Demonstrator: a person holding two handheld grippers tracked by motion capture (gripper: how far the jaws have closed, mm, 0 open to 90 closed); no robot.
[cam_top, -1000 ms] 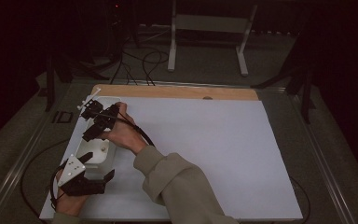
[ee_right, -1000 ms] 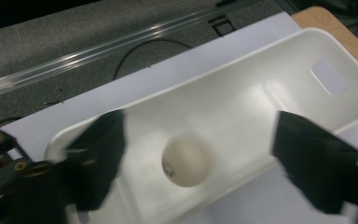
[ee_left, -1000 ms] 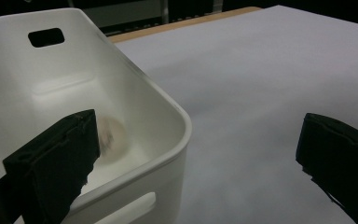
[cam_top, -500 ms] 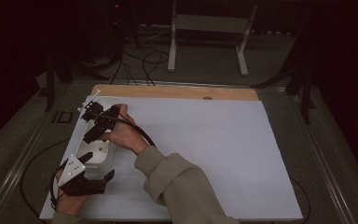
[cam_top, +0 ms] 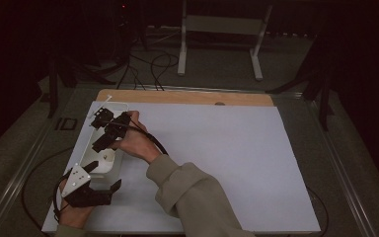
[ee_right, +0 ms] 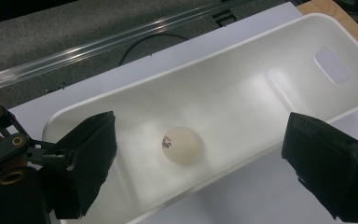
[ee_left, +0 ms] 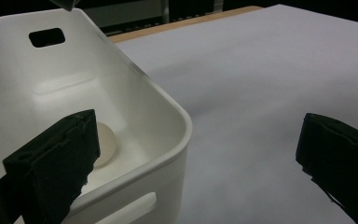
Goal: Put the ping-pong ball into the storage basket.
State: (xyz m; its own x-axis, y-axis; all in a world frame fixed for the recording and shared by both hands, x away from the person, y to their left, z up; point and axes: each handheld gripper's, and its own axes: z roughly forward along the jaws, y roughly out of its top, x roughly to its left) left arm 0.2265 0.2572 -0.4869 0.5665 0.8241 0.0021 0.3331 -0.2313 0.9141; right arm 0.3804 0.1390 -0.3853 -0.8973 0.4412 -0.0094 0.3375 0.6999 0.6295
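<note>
Dark room all around, with a white sheet covering the tabletop (cam_top: 217, 163). At its left edge sits a long white bin (ee_right: 242, 93) with a ping-pong ball (ee_right: 182, 144) lying loose on its floor. Right gripper (ee_right: 198, 163) hangs over the bin, its fingers (ee_right: 86, 158) spread wide after just opening, ball below them and untouched. Left gripper (ee_left: 191, 163) has its fingers (ee_left: 56, 163) spread too, straddling the bin's near corner, one inside beside the ball.

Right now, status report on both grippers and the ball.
Left gripper open, straddling the bin wall. Right gripper open above, empty. Ball resting in bin. Nothing in the way.
</note>
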